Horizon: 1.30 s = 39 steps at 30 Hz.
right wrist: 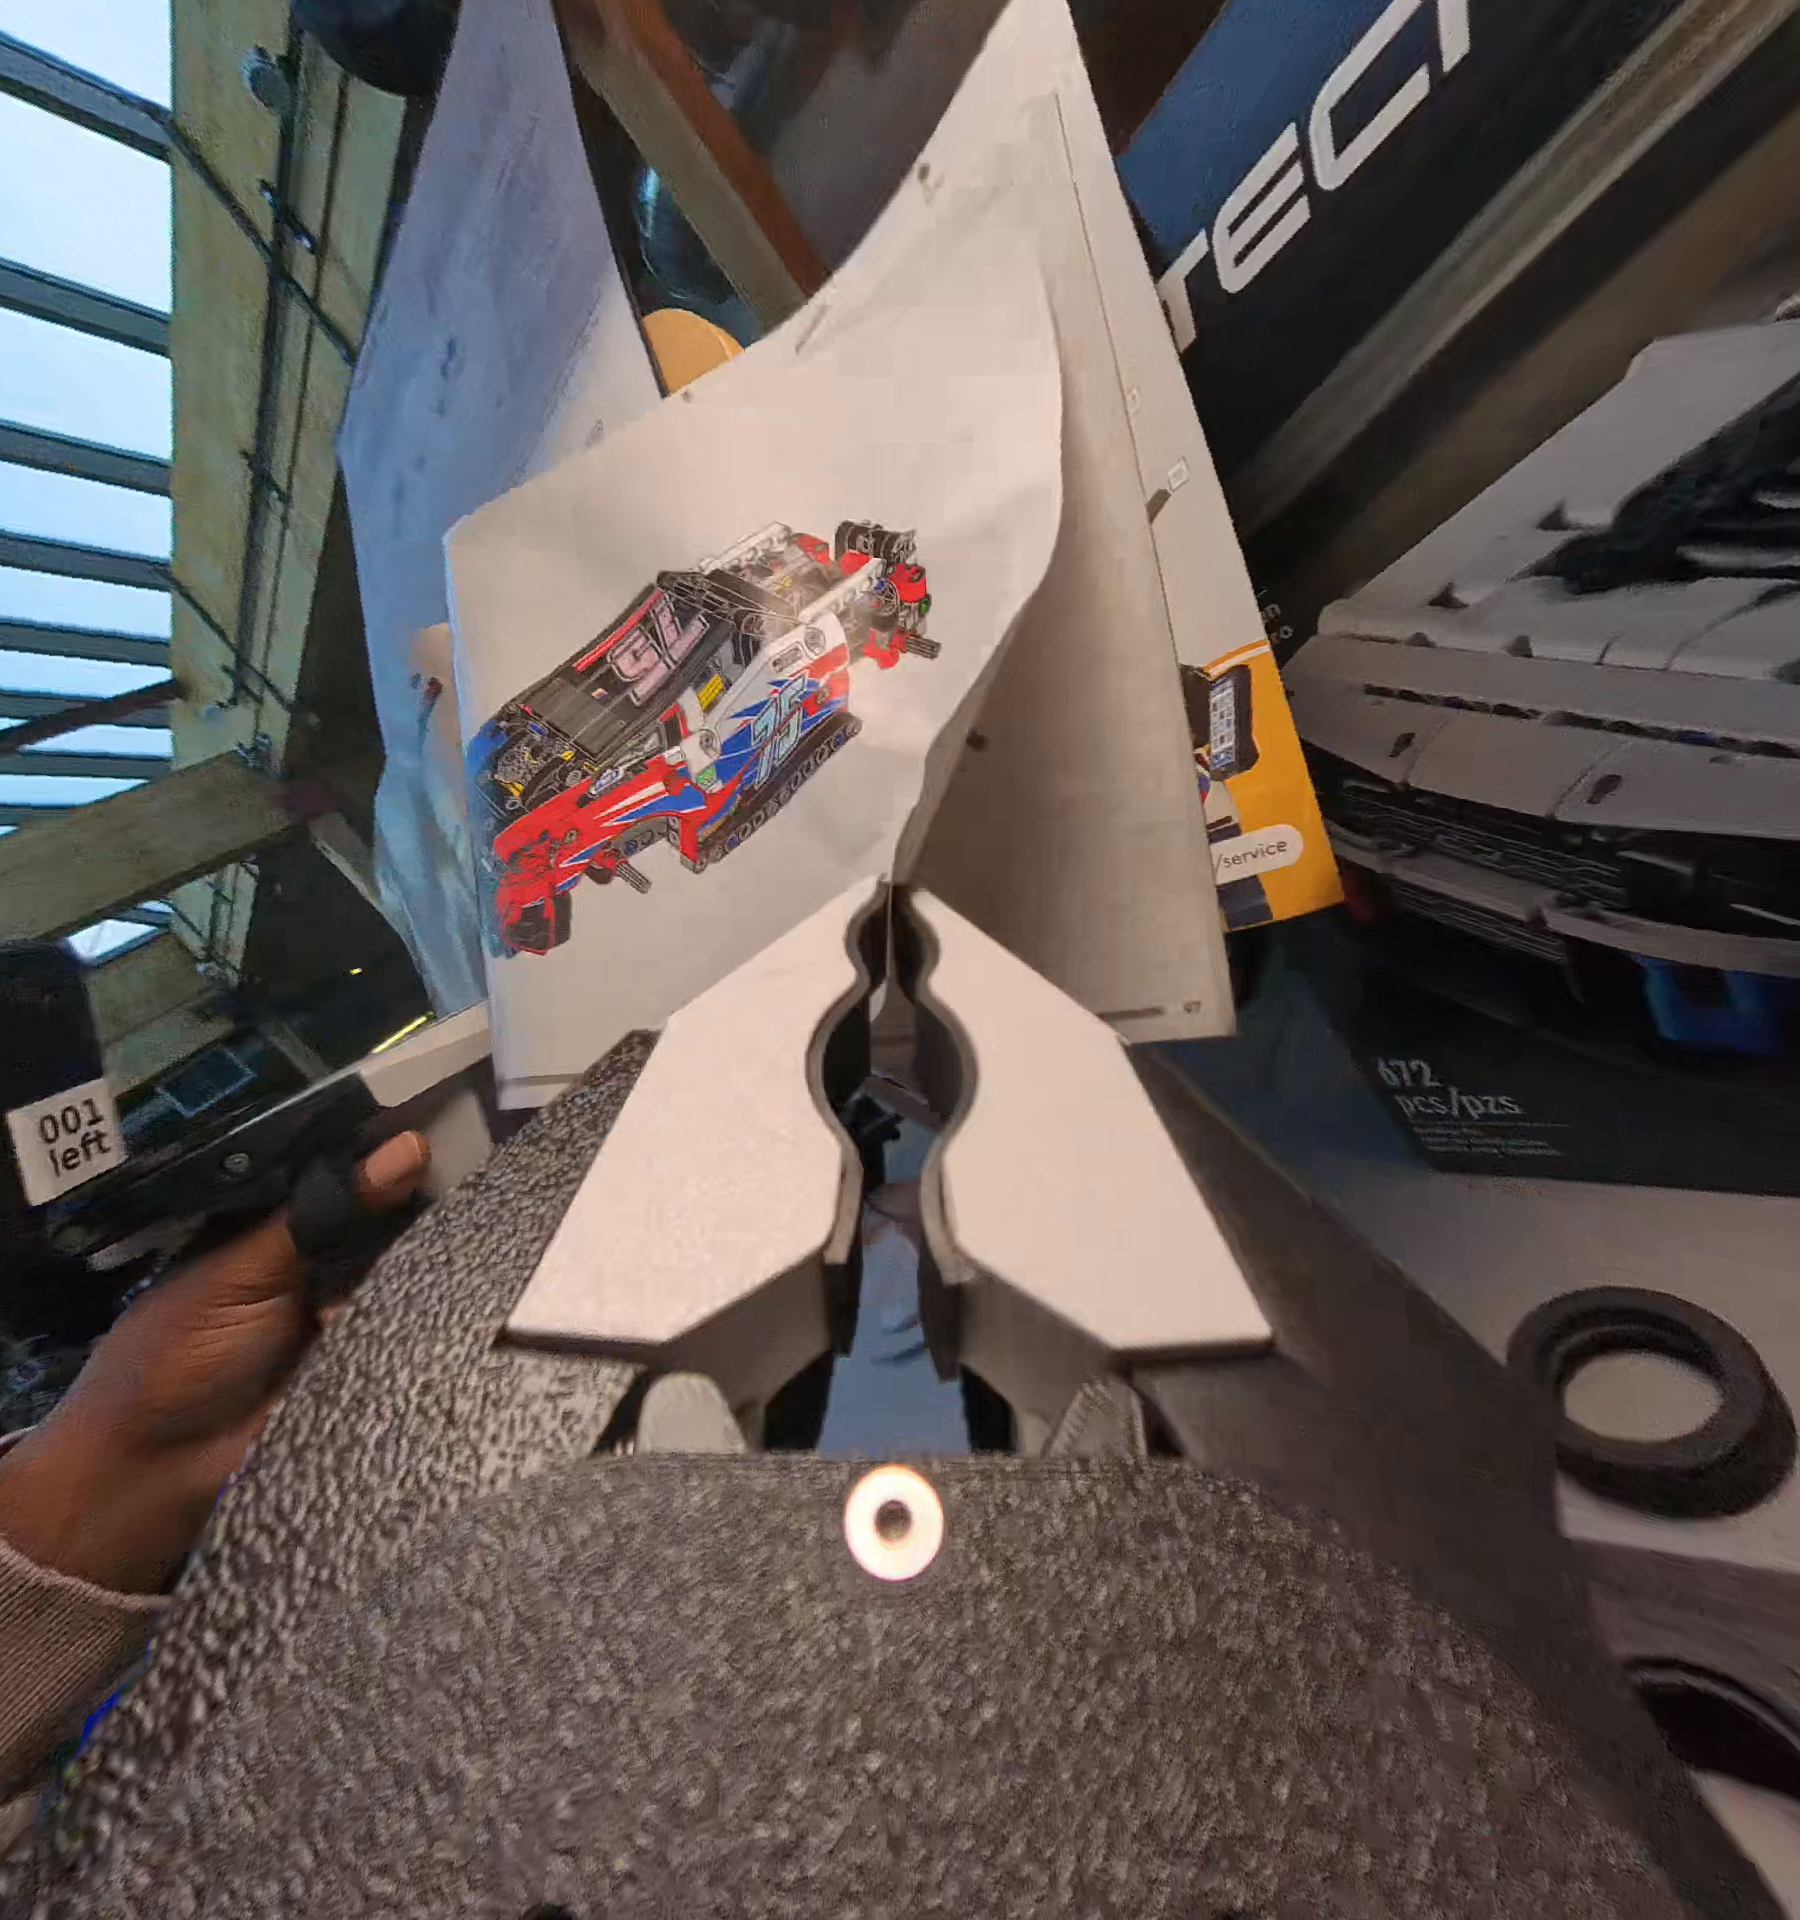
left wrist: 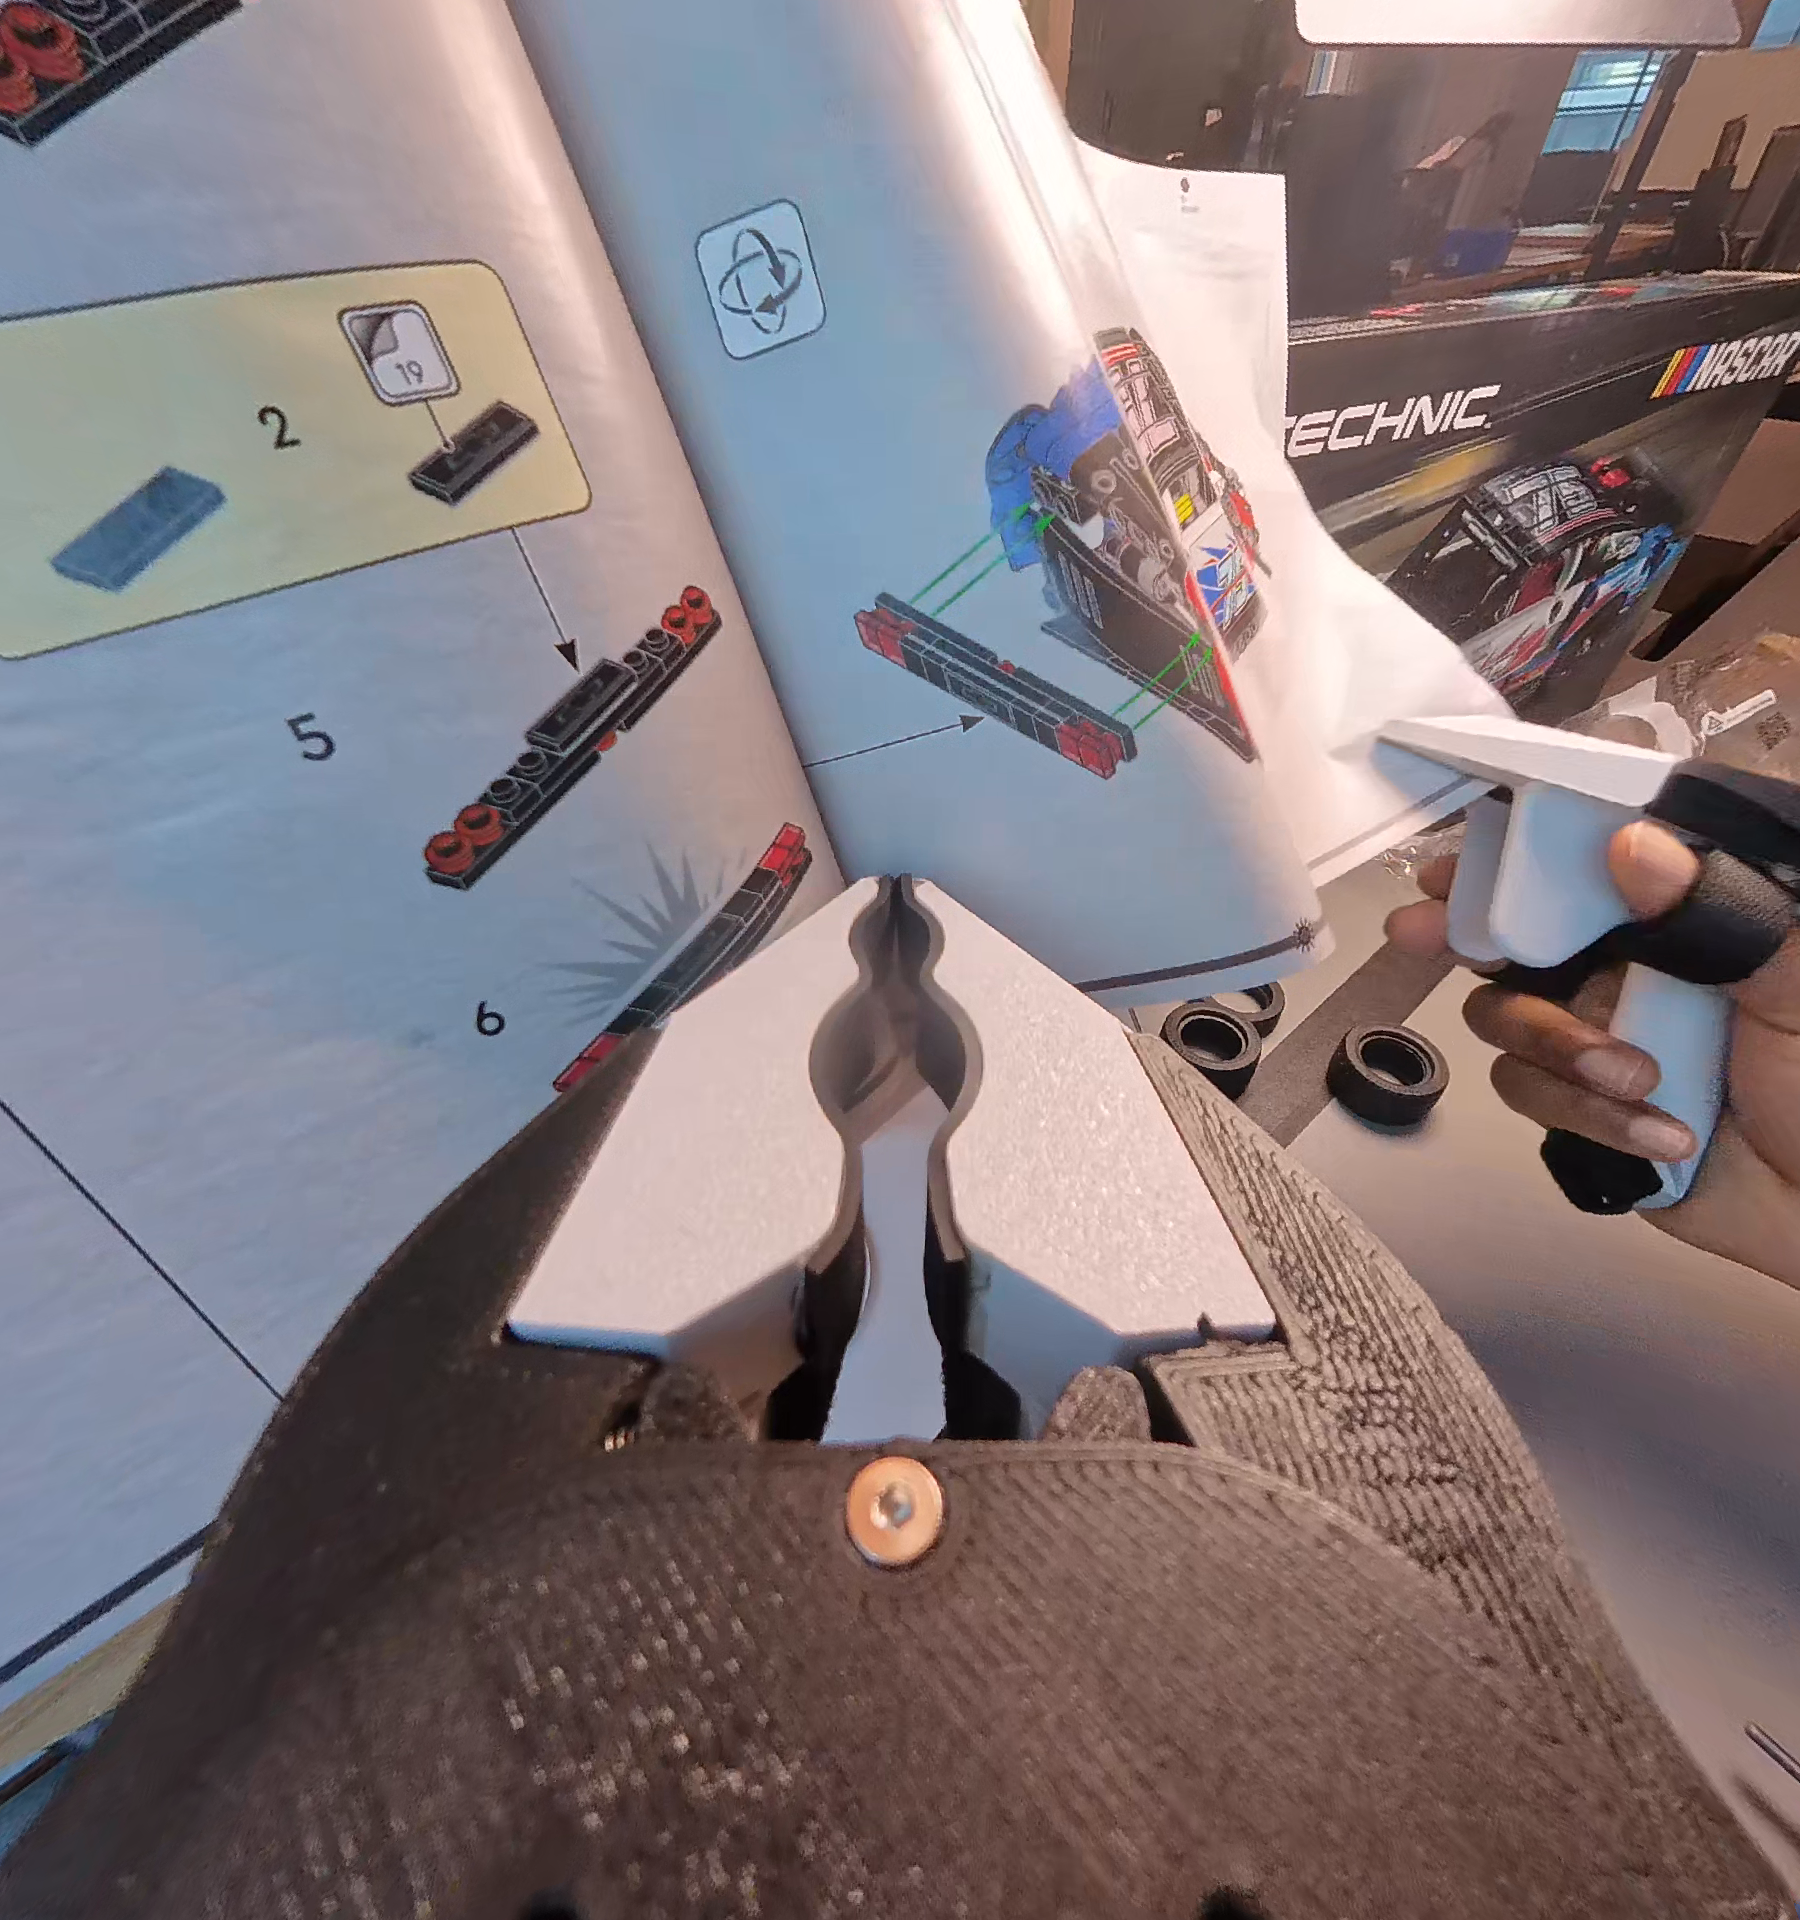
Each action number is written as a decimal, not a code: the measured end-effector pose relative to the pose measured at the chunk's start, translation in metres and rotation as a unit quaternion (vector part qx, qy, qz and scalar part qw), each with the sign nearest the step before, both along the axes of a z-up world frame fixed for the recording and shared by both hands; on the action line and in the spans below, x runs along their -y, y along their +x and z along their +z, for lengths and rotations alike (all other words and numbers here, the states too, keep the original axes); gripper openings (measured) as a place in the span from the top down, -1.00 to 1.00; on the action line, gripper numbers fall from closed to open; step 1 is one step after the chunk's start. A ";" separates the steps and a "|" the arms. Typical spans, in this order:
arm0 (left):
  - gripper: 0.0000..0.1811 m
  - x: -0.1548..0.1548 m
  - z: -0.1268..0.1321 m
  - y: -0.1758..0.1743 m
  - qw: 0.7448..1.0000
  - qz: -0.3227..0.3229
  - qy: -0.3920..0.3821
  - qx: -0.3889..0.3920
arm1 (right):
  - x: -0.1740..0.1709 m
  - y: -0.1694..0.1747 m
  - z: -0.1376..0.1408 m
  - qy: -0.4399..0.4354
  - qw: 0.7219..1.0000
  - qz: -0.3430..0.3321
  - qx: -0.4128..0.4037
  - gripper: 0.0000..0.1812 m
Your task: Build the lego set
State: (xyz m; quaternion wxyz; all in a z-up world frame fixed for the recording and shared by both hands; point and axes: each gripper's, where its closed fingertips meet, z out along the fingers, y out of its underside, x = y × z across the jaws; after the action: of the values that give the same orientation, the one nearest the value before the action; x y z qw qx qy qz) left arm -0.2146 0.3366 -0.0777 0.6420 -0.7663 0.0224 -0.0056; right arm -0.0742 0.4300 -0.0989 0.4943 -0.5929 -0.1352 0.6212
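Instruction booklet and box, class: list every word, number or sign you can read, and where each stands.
I won't copy writing; these bear it.
Instruction booklet: printed numbers, an arrow symbol.
Black set box: large logos.
Box side: small print.
White tag on the left gripper: short label.

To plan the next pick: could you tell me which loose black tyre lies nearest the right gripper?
The separate tyre below the right gripper; the other two tyres sit together by the booklet.

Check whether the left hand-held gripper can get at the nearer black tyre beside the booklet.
Probably yes. The tyre lies on the table just right of the left hand-held gripper, nothing between them. Its jaws are shut, so they must open first. The right hand-held gripper pinches a page above.
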 end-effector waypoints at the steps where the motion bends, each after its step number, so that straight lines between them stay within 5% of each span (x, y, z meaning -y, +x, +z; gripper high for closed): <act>1: 1.00 0.000 0.000 0.000 1.000 0.000 -0.001 0.000 | 0.008 0.002 0.012 0.020 0.999 0.013 -0.024 1.00; 6: 1.00 0.000 0.000 0.000 1.000 -0.004 -0.001 0.003 | 0.091 -0.007 0.079 0.134 0.968 0.179 -0.111 1.00; 10: 1.00 0.003 0.003 0.000 1.000 -0.007 0.007 0.028 | 0.167 -0.040 0.105 0.217 0.925 0.300 -0.082 1.00; 20: 0.91 0.074 0.038 -0.069 0.973 0.058 0.125 0.185 | 0.157 -0.149 0.051 0.279 0.918 0.231 0.163 1.00; 24: 0.77 0.132 0.097 -0.075 0.965 0.120 0.223 0.069 | 0.148 -0.162 0.040 0.306 0.910 0.177 0.217 0.99; 27: 0.70 0.129 0.118 -0.032 0.978 0.077 0.187 -0.041 | 0.149 -0.171 0.028 0.344 0.888 0.155 0.261 0.89; 32: 0.62 0.082 0.093 0.004 0.983 0.039 0.035 -0.174 | 0.177 -0.183 0.001 0.416 0.820 0.207 0.334 0.33; 37: 0.62 0.061 0.057 -0.037 0.933 0.123 -0.100 -0.322 | 0.193 -0.178 -0.010 0.436 0.786 0.270 0.345 0.00; 39: 0.67 0.064 0.047 -0.059 0.930 0.149 -0.123 -0.314 | 0.200 -0.172 -0.009 0.448 0.779 0.288 0.331 -0.02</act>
State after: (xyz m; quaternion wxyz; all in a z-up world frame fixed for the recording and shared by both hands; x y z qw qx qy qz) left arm -0.2738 0.2723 -0.0312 0.4967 -0.7963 0.1075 0.3282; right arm -0.2466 0.2303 -0.1080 0.4268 -0.4067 -0.7182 0.3697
